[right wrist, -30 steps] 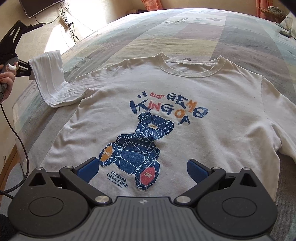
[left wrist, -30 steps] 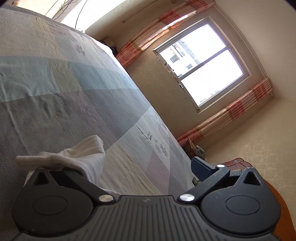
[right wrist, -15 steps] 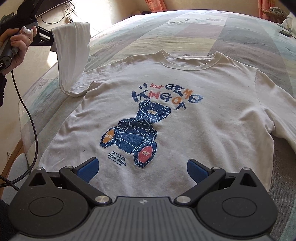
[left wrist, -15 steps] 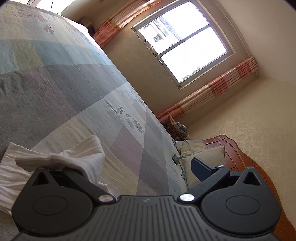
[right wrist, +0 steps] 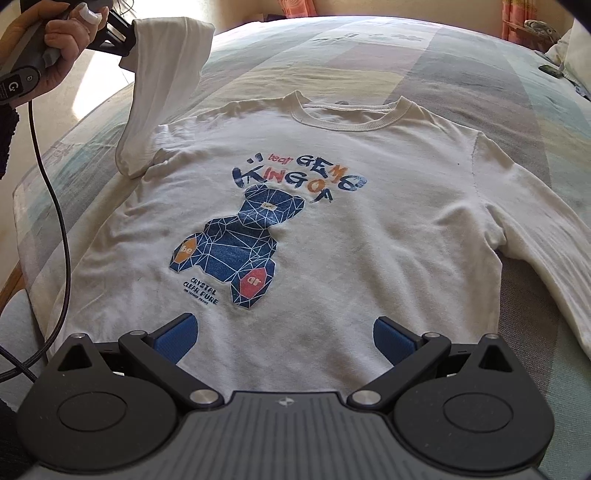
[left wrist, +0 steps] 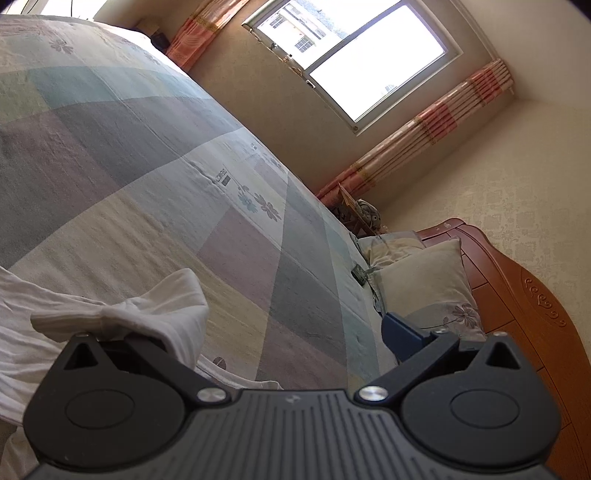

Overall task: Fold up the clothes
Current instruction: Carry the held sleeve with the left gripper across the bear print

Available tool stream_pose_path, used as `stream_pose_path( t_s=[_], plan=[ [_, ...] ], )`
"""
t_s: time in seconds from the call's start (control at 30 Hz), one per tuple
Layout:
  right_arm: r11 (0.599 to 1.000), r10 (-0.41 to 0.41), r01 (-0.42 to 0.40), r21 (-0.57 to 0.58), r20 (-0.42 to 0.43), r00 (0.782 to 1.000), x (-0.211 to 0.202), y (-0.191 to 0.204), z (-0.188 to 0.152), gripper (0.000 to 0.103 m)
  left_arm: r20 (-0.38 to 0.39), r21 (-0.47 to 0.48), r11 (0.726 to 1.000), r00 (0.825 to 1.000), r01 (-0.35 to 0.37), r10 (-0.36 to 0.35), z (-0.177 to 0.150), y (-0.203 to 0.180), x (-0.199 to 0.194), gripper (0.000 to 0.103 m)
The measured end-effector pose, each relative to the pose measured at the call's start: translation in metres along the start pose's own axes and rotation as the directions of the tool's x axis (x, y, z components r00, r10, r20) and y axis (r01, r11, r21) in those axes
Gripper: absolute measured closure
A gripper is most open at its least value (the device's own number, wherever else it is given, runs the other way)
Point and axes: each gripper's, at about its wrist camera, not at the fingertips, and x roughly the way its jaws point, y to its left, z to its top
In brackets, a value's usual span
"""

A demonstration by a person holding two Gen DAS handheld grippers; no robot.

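A white long-sleeved shirt (right wrist: 369, 229) with a blue bear print lies face up on the bed, collar at the far end. Its left sleeve (right wrist: 162, 85) is raised off the bed and hangs from my left gripper (right wrist: 120, 35), which a hand holds at the upper left. In the left wrist view the sleeve's cuff (left wrist: 147, 317) is draped over the left finger and hides it, while the right blue pad (left wrist: 400, 332) stands far off, so my left gripper (left wrist: 273, 328) is open. My right gripper (right wrist: 284, 332) hovers open over the shirt's hem, holding nothing. The right sleeve (right wrist: 546, 251) lies flat.
The patchwork bedspread (left wrist: 147, 155) covers a wide bed. Pillows (left wrist: 424, 284) and a wooden headboard (left wrist: 524, 295) stand at its far end. A small dark object (right wrist: 550, 69) lies near the pillows. A cable (right wrist: 55, 206) hangs from the left gripper over the bed's left edge.
The left gripper has risen and swung inward toward the shirt's body, carrying the left sleeve up and over. The right gripper has stayed over the hem.
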Motion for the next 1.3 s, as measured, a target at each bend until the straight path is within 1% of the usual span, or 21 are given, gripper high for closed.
stream_pose_path(
  t_s=[0.07,0.13,0.23,0.33,0.4,0.57,0.67,0.77,0.87,0.93,1.07,1.17,1.3],
  plan=[
    [1.000,-0.003,0.003,-0.008,-0.008,1.000,-0.001,0.000,-0.001,0.000,-0.013,0.010,1.000,1.000,-0.001,0.001,-0.007,-0.005,0.008,0.001],
    [1.000,-0.008,0.008,-0.022,-0.017,1.000,-0.002,0.001,-0.001,0.000,-0.023,0.026,1.000,1.000,-0.017,0.017,-0.013,-0.011,0.016,0.001],
    [0.999,-0.018,0.017,-0.042,-0.023,1.000,-0.005,0.001,-0.001,0.000,-0.028,0.092,0.993,0.997,-0.068,0.071,-0.023,-0.024,0.026,0.001],
    [0.998,-0.033,0.032,-0.058,-0.019,0.999,-0.008,0.002,0.001,0.000,-0.043,0.157,0.983,0.994,-0.090,0.098,-0.033,-0.037,0.034,0.001],
    [0.997,-0.044,0.043,-0.071,-0.023,0.999,-0.008,0.003,0.002,0.000,-0.053,0.181,0.979,0.993,-0.090,0.101,-0.039,-0.044,0.039,0.001],
    [0.993,-0.049,0.042,-0.110,-0.060,0.997,-0.007,0.008,0.003,0.000,-0.091,0.186,0.981,0.993,-0.058,0.076,-0.051,-0.050,0.049,0.001],
    [0.988,-0.070,0.063,-0.142,-0.047,0.996,-0.012,0.011,0.007,0.000,-0.104,0.189,0.981,0.993,-0.035,0.056,-0.055,-0.052,0.052,0.001],
    [0.985,-0.090,0.087,-0.149,-0.020,0.996,-0.017,0.012,0.011,0.000,-0.116,0.205,0.979,0.993,-0.012,0.036,-0.062,-0.056,0.056,0.001],
    [0.989,-0.085,0.083,-0.119,-0.012,0.996,-0.019,0.008,0.009,0.000,-0.134,0.207,0.978,0.990,-0.006,0.035,-0.067,-0.060,0.061,0.001],
    [0.993,-0.076,0.075,-0.097,-0.012,0.997,-0.019,0.005,0.006,0.000,-0.145,0.211,0.977,0.989,0.012,0.019,-0.071,-0.064,0.066,0.001],
    [0.993,-0.074,0.071,-0.097,-0.029,0.997,-0.018,0.005,0.000,0.000,-0.151,0.221,0.975,0.988,0.033,0.001,-0.078,-0.070,0.073,0.001],
    [0.992,-0.078,0.074,-0.101,-0.044,0.996,-0.017,0.005,-0.004,0.000,-0.170,0.210,0.976,0.985,0.049,-0.013,-0.083,-0.072,0.079,0.001],
    [0.993,-0.084,0.079,-0.085,-0.048,0.995,-0.016,0.002,-0.005,0.000,-0.201,0.221,0.973,0.979,0.069,-0.024,-0.091,-0.078,0.091,0.001]
  ],
)
